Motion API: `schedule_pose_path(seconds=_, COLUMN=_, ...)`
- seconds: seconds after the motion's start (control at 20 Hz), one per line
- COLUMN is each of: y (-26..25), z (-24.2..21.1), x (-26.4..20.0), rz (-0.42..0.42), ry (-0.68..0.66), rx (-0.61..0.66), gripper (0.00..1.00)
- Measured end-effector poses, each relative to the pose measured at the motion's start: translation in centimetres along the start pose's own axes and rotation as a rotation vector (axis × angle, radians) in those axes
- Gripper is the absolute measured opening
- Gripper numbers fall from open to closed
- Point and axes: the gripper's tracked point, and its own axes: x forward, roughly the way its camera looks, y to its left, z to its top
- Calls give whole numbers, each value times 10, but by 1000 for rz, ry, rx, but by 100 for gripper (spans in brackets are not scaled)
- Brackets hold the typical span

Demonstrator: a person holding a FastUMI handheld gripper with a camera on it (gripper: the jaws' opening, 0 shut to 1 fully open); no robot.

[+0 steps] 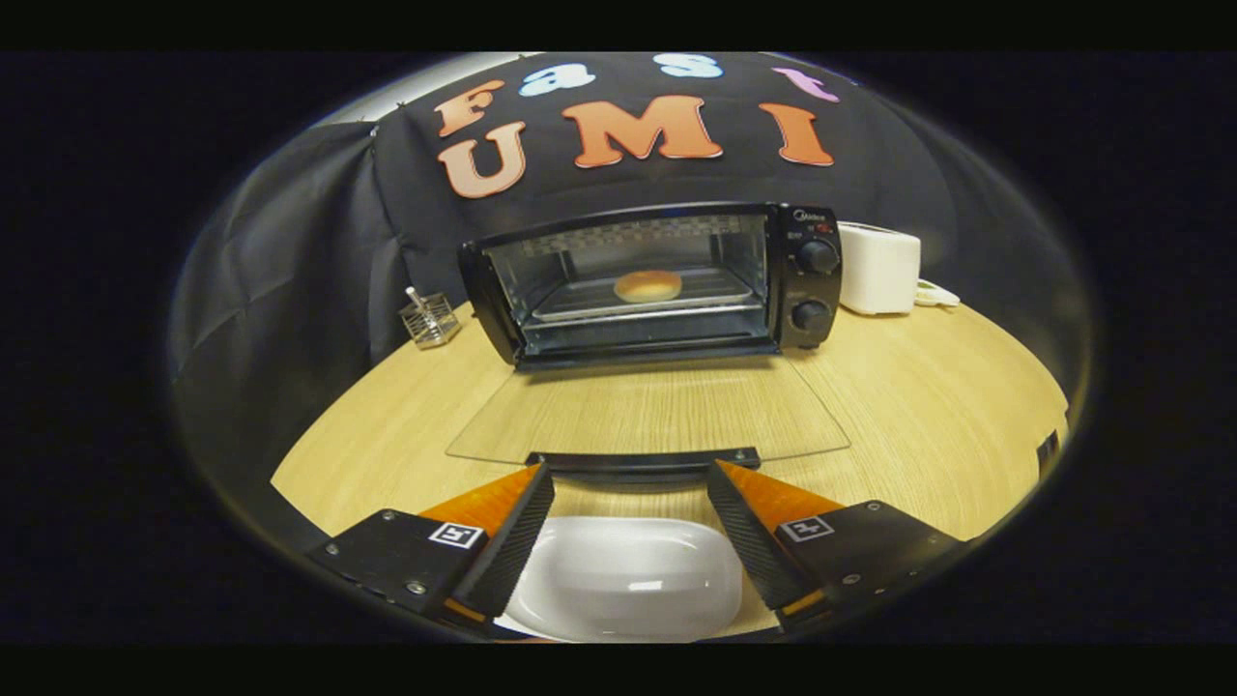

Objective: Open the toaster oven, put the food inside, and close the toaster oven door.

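Note:
A black toaster oven (667,282) stands at the back of the wooden table (928,406). Its glass door (647,411) lies folded down flat toward me, with the dark door handle (643,460) just ahead of my fingertips. A round golden bun (647,286) rests on the metal tray (589,304) inside the oven. My gripper (630,474) is open, its fingers wide apart and holding nothing, hovering just short of the handle. Between and below the fingers sits an empty white dish (628,580).
Left of the oven stands a small wire holder (429,319) with a utensil in it. A white appliance (877,268) stands right of the oven, with a small pale object (935,295) beside it. Two knobs (815,286) are on the oven's right panel.

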Motion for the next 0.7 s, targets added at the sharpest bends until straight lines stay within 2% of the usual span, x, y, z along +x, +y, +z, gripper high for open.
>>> schedule_pose_path(seconds=0.3, y=-9, z=-14, x=13, rz=-63, ry=73, rx=-25, gripper=96)
schedule_pose_path(seconds=0.7, y=-8, z=3, x=16, rz=-83, ry=44, rx=-1, gripper=96)
